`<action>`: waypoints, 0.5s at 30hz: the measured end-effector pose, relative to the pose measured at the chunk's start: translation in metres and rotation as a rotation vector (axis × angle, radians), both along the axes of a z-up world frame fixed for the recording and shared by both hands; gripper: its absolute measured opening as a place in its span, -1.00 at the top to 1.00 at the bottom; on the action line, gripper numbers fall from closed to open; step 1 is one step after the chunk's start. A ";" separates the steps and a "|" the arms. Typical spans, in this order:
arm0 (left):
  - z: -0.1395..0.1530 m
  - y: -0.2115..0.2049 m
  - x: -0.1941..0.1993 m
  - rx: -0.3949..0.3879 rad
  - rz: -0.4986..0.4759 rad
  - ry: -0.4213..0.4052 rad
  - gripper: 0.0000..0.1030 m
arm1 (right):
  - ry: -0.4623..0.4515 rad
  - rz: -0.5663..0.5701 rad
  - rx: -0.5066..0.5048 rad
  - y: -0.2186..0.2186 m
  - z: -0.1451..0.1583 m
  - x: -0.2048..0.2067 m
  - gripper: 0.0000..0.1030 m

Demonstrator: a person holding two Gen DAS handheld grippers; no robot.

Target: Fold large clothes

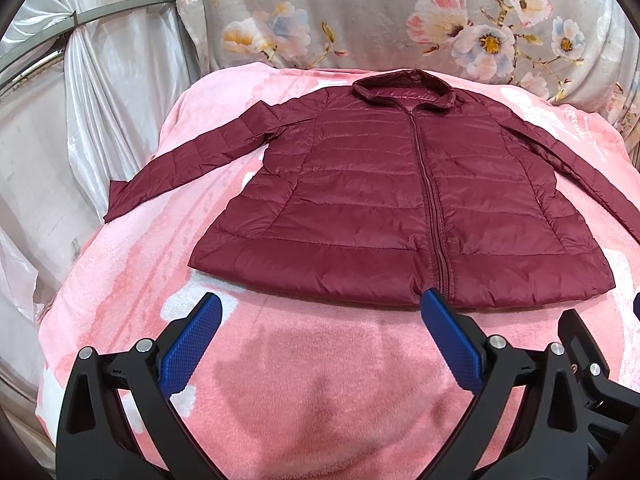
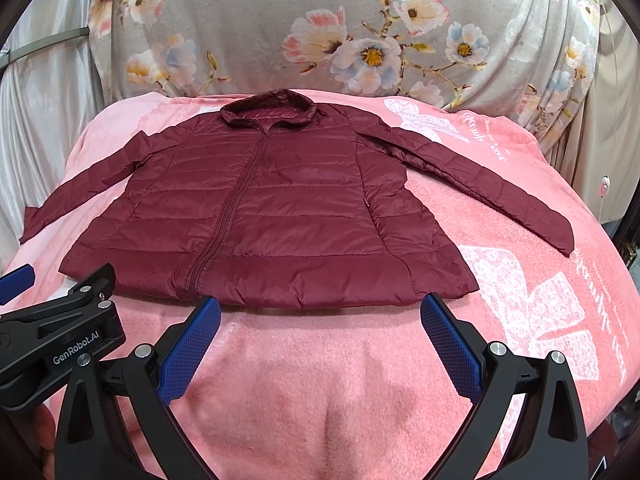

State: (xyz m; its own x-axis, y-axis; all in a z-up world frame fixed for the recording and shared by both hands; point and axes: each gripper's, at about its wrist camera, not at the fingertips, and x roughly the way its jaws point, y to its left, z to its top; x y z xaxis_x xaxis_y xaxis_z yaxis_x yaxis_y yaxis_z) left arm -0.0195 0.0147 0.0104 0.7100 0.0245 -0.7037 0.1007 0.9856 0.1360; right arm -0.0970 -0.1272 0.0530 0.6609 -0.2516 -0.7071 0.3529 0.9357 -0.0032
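A maroon quilted jacket is laid flat, zipped and front up, on a pink blanket, with its collar towards the floral cushion and both sleeves spread outwards. The left gripper and right gripper are held just short of the hem, jaws wide apart, nothing gripped. The padded shell is judged light, soft and slippery; a pinch at the hem corners or the cuff of a sleeve is advised.
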 end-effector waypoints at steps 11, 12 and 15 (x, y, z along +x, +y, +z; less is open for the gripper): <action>-0.005 -0.002 0.005 0.006 -0.002 0.018 -0.89 | 0.028 0.012 0.031 -0.005 -0.008 0.011 -0.90; -0.006 -0.002 0.006 0.003 -0.004 0.023 -0.89 | 0.033 0.023 0.049 -0.007 -0.010 0.012 -0.90; -0.007 -0.001 0.011 -0.010 -0.009 0.030 -0.89 | 0.041 0.038 0.157 -0.030 -0.019 0.019 -0.90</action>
